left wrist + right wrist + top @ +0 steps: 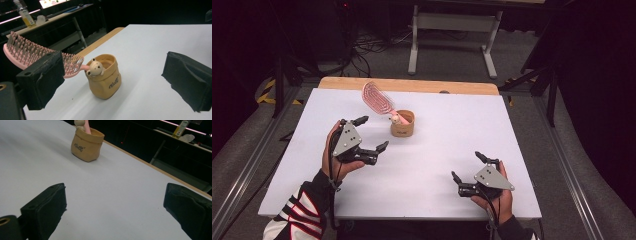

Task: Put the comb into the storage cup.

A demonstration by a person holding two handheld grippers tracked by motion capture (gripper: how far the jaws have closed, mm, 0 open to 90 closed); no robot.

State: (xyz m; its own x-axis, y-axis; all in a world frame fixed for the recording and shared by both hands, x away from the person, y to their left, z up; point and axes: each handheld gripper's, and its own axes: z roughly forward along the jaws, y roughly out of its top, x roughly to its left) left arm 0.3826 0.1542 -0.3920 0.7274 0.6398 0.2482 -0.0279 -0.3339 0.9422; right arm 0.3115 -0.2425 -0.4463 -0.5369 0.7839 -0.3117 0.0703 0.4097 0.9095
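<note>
A tan sack-shaped pot (402,124) (106,78) (86,143) with a small bear figure (95,67) on its rim stands on the white table (437,150). A pink hairbrush (378,98) (27,53) rests with its handle in the pot and its bristled head leaning out toward the table's far left. My left gripper (373,134) (112,82) is open, a short way left of the pot, with nothing between its jaws. My right gripper (468,166) (115,212) is open near the front right of the table, well away from the pot.
The table's wooden far edge (409,85) runs behind the pot. Beyond it stands a grey desk frame (452,35) on carpet, with cables on the floor. A yellow bottle (25,16) sits on a distant bench.
</note>
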